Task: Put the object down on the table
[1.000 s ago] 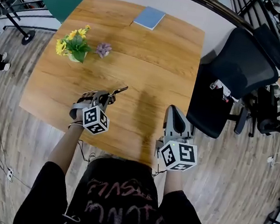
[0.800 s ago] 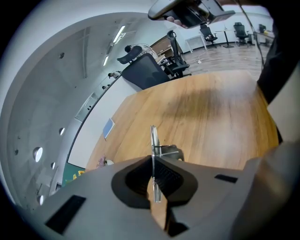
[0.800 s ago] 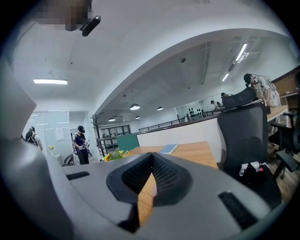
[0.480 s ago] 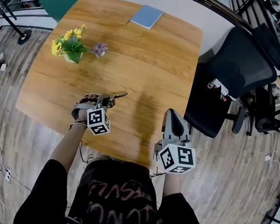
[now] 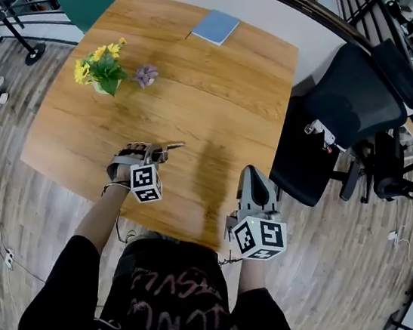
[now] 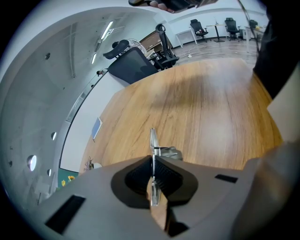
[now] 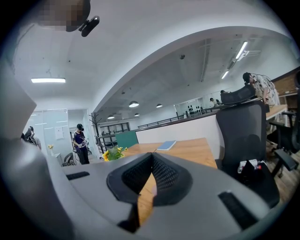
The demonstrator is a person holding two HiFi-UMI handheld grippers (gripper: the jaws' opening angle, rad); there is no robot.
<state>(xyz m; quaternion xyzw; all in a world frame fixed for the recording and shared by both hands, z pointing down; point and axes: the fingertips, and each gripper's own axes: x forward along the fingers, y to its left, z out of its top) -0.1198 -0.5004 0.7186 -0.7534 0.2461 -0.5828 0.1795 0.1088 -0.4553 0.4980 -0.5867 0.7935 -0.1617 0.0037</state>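
Observation:
My left gripper point(image 5: 160, 148) hovers over the near part of the wooden table point(image 5: 227, 72). It holds a thin metal tool point(image 5: 172, 146) that sticks out to the right. In the left gripper view the flat strip of the tool point(image 6: 152, 140) stands edge-on between the ribbed pads, just above the tabletop point(image 6: 211, 108). The pads still press on it while the jaws are opening slightly. My right gripper point(image 5: 255, 174) hangs at the table's near right edge, shut with nothing in it; its pads point(image 7: 165, 176) meet at the tip.
A pot of yellow flowers point(image 5: 98, 70) and a small purple flower point(image 5: 146, 75) stand at the table's left. A blue notebook point(image 5: 216, 26) lies at the far edge. A black office chair point(image 5: 353, 97) stands right of the table. A person point(image 7: 80, 143) stands far off.
The left gripper has sunk a little toward the table and drifted nearer, and the tool now lies flatter. The right gripper has hardly moved.

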